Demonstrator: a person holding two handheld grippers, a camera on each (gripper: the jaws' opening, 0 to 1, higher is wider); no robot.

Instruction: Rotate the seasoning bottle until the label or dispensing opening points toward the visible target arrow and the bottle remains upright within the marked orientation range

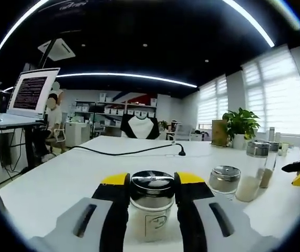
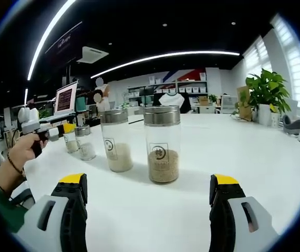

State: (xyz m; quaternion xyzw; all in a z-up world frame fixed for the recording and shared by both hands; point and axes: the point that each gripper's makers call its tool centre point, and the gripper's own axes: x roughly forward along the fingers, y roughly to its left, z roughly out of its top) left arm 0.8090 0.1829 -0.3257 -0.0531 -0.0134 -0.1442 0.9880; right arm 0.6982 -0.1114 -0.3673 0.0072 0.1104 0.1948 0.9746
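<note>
Office interior with dark ceiling, strip lights and blinds; all work stood on a long white table (image 1: 60,178). Left gripper (image 1: 151,202) had its black, yellow-tipped jaws closed against both sides of a short seasoning bottle (image 1: 151,210) with a shiny metal lid, bottle upright between the fingers, a square-outlined label mark facing the camera. Just beyond the right finger stood a second short shaker (image 1: 224,181), and past that a tall jar of white granules (image 1: 252,170) with another tall jar (image 1: 268,165) close behind it. Farther ahead of the fingers a black cable (image 1: 134,153) lay across the table; a potted plant (image 1: 241,126) stood at the far right edge, a laptop (image 1: 29,97) on a stand off to the left. Right gripper (image 2: 148,197) was spread wide, nothing between the jaws. Ahead of its fingers, nearer the right one, stood a tall glass jar of brown grains (image 2: 163,144); just left of it a tall jar of white grains (image 2: 115,140); both upright, labels toward the camera. Well left of the left finger, a hand (image 2: 26,149) held the other gripper at two small shakers (image 2: 79,139). No target arrow could be made out.
</note>
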